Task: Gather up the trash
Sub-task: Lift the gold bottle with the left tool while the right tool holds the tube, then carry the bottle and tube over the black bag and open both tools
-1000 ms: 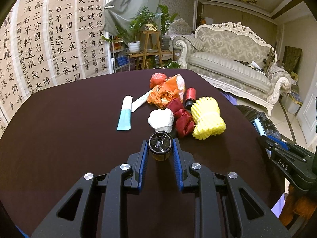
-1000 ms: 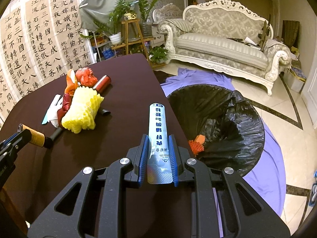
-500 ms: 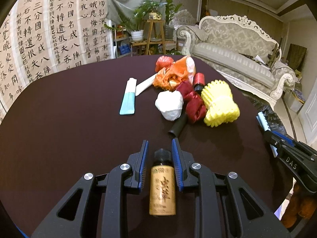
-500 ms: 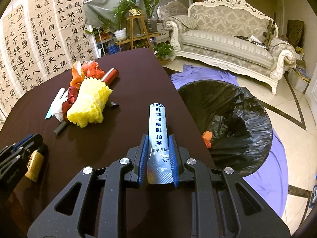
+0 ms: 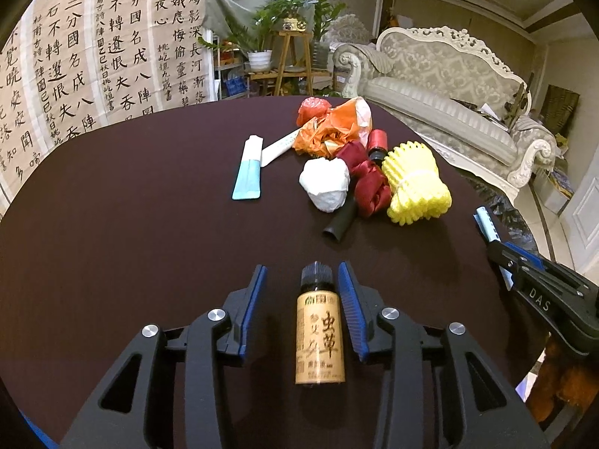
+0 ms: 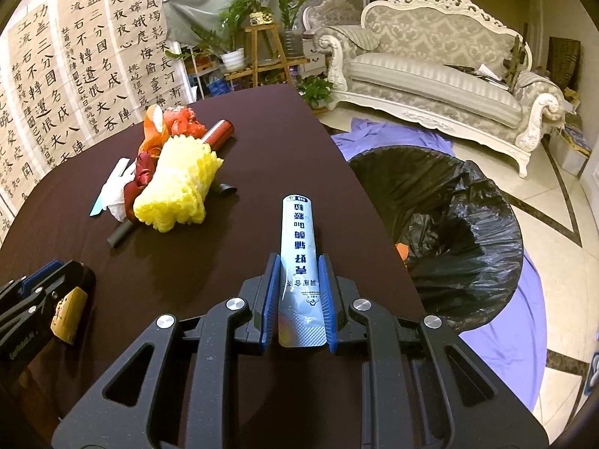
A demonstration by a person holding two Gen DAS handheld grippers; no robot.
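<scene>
The left gripper point(image 5: 301, 280) fingers have spread, releasing the bottle point(image 5: 320, 331) onto the desk point(image 5: 112, 224); the right gripper point(image 6: 298, 273) still grips the packet point(image 6: 299, 262) beside the bin bag point(image 6: 468, 202), which holds orange scraps point(image 6: 401, 250).

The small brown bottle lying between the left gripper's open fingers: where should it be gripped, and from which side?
Grip the small brown bottle across its labelled body, coming from the base end. It lies flat, cap pointing away, in line with the left gripper, so the fingers can close on its sides.

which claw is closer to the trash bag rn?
Right. The right claw, shut on the blue sachet, sits at the table edge right beside the black trash bag. The left claw lies farther in over the table, open around the small brown bottle.
</scene>
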